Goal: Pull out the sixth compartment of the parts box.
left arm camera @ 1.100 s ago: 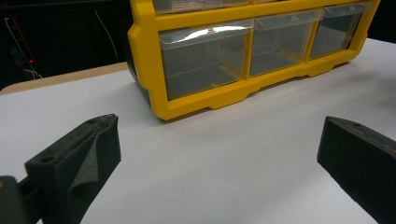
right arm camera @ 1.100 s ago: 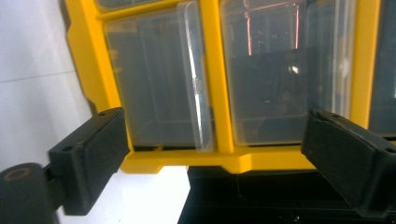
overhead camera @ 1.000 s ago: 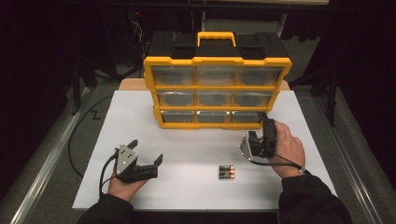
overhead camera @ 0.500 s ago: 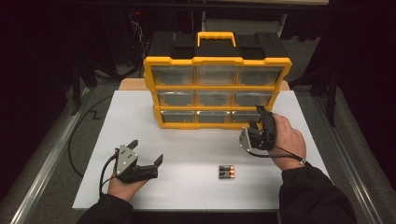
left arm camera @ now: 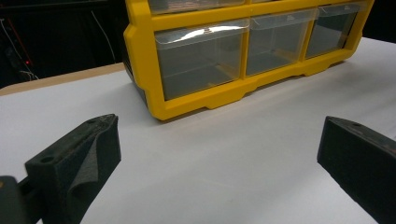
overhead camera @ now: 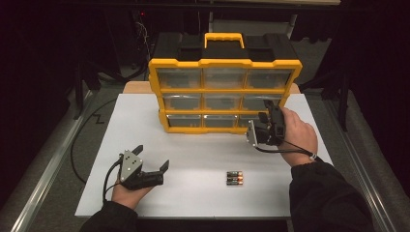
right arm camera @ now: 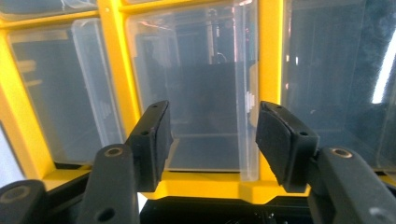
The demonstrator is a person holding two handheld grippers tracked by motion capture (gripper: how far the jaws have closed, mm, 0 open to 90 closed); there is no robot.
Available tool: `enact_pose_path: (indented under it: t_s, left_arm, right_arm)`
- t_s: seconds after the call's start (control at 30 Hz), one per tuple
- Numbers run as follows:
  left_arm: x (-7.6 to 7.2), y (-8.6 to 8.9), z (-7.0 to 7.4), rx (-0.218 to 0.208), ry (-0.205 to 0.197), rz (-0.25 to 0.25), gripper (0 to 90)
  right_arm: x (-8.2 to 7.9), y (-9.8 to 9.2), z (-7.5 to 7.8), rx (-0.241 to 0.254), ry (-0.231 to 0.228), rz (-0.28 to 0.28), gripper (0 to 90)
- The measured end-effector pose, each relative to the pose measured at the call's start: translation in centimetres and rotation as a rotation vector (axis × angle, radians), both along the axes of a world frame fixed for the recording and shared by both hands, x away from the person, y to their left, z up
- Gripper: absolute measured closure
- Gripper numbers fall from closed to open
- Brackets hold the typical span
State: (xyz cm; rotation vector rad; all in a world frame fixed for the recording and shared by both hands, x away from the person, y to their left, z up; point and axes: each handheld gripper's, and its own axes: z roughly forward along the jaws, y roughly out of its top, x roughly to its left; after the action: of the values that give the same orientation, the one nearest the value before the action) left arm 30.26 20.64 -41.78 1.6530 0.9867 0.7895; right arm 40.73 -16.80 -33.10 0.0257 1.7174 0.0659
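A yellow organizer (overhead camera: pixel 225 89) with clear drawers stands at the back of the white table (overhead camera: pixel 193 154). Two batteries (overhead camera: pixel 235 178) lie side by side near the front edge. My right gripper (overhead camera: pixel 264 111) is held up against the organizer's right column, about level with the middle drawer. In the right gripper view its jaws (right arm camera: pixel 212 140) frame a clear drawer front (right arm camera: pixel 205 70); they have just been closing, stand half apart, and nothing is pinched between them. My left gripper (overhead camera: pixel 153 156) rests on the table at the front left, wide open and empty (left arm camera: pixel 217 154), facing the organizer's bottom row (left arm camera: pixel 201 60).
A black cable (overhead camera: pixel 80 145) loops off the table's left edge. Metal rails run along both sides of the table. Bare white table lies between the left gripper and the batteries.
The right gripper has risen along the organizer's front from the bottom row toward the middle row, and its jaws have narrowed. The left gripper and batteries have not moved.
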Motion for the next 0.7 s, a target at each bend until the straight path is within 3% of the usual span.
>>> enact_pose_path:
  t_s: [0.07,0.17,0.23,0.7]
  left_arm:
    - [0.0,0.0,0.0,0.001,0.000,-0.001,0.3]
    - [0.0,0.0,0.0,0.000,-0.001,-0.002,0.3]
    - [0.0,0.0,0.0,0.001,0.000,-0.003,0.3]
    - [0.0,0.0,0.0,0.003,0.003,-0.005,0.3]
  right_arm:
    - [0.2,0.1,0.2,0.010,-0.007,-0.003,50.7]
    - [0.5,0.2,0.6,-0.011,-0.005,-0.003,54.1]
    - [0.7,0.2,0.5,0.012,0.000,-0.018,55.6]
    - [1.9,0.5,1.3,-0.049,-0.017,-0.029,65.1]
